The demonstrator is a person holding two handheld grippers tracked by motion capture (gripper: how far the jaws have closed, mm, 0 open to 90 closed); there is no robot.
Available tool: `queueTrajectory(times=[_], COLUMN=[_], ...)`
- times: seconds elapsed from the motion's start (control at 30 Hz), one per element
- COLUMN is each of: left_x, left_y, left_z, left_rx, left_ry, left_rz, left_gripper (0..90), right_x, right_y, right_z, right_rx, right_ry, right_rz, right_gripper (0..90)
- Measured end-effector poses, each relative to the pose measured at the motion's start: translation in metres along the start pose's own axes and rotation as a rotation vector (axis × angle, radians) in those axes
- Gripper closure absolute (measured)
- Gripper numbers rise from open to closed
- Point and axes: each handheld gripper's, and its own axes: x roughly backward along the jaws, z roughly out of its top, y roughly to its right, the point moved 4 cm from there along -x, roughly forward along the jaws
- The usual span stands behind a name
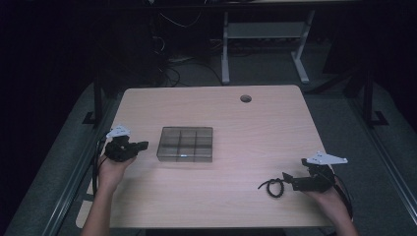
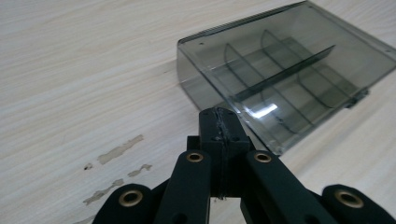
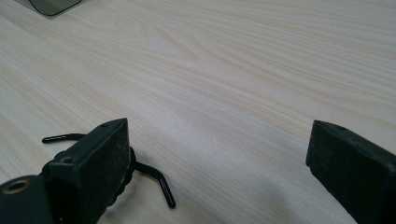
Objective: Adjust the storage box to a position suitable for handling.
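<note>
Shut left gripper (image 2: 219,122) beside smoky compartment box (image 2: 285,70)

My table (image 1: 255,128) was pale wood with a round hole (image 1: 245,98) near its far edge. On it lay a smoky divided box (image 1: 185,144) and a coiled black cord (image 1: 274,187).

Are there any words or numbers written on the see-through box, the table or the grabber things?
None: no words, numbers or labels can be read anywhere.
The smoky clear plastic box with dividers is plain.
The pale wooden table shows only wood grain and some scuffed patches.
The left gripper, the right gripper and the coiled black cable carry no writing.
</note>
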Motion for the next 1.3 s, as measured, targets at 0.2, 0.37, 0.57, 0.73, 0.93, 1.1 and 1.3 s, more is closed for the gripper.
queueTrajectory(times=[0.2,0.37,0.57,0.73,0.93,1.1,1.3], left_x=[-0.013,-0.024,-0.035,-0.042,-0.047,-0.049,-0.055], left_y=[-0.005,-0.009,-0.007,-0.004,0.000,0.003,0.009], left_z=[0.000,0.000,-0.001,-0.002,-0.003,-0.003,0.000], left_rx=[0.028,0.036,0.017,0.001,0.013,0.008,-0.015], left_ry=[0.023,0.043,0.007,-0.018,-0.025,-0.028,-0.041], left_rz=[-0.002,-0.012,-0.013,-0.027,-0.046,-0.050,-0.066], left_gripper=[89.8,89.8,89.8,89.8,89.8,89.7,89.8], right_x=[0.000,0.000,-0.003,-0.002,-0.004,-0.005,-0.009], right_y=[0.002,0.001,0.000,0.000,-0.001,-0.002,-0.005], right_z=[0.000,0.001,0.001,0.000,0.001,0.002,0.008], right_rx=[0.004,0.003,0.016,0.009,0.011,0.017,0.023], right_ry=[0.006,0.004,-0.004,-0.001,-0.005,-0.008,-0.009], right_rz=[-0.003,-0.002,0.007,0.009,0.017,0.021,0.030], right_gripper=[5.9,5.9,5.9,5.9,6.0,6.2,13.9])
